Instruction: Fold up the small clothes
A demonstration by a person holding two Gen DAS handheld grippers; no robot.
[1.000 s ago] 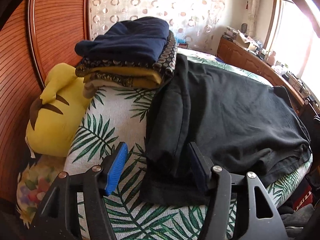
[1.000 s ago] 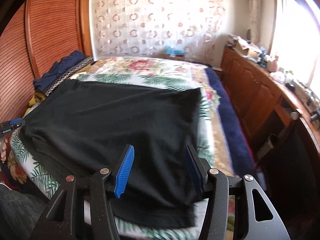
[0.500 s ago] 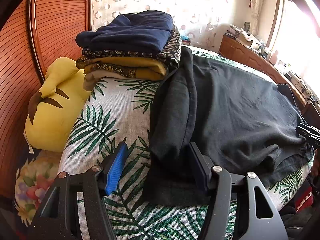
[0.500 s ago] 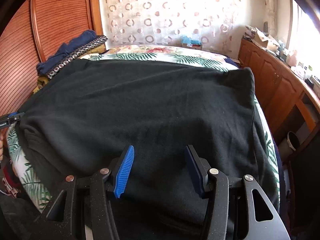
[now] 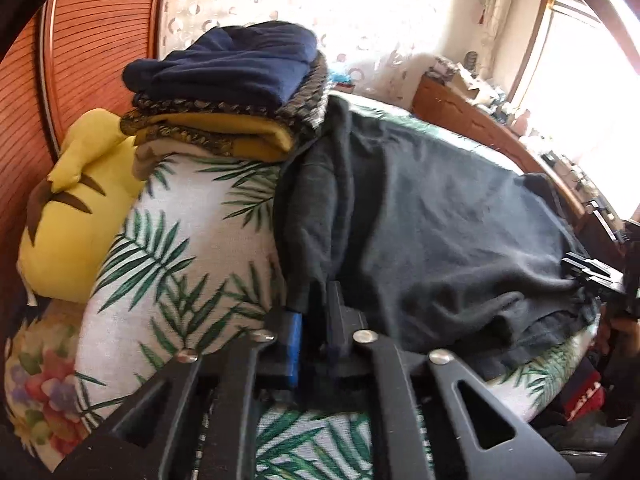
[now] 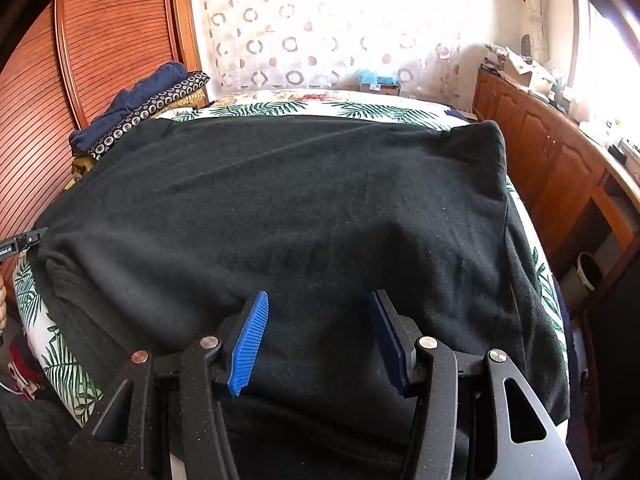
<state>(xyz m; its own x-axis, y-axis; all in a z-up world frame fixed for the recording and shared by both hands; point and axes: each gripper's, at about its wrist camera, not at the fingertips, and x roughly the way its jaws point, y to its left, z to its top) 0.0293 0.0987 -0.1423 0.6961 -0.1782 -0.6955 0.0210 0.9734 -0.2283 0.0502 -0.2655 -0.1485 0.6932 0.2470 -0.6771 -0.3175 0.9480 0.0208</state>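
Black cloth, a dark garment (image 6: 304,208), lies spread across the palm-print bed (image 5: 168,240), presumably flattened so its edges can be caught for a fold. At lower centre of the left view the left gripper (image 5: 314,320) has its jaws nearly together, pinching the garment's bunched side edge. The right gripper (image 6: 316,336) hangs with jaws wide apart and empty, the near hem directly between and below them.
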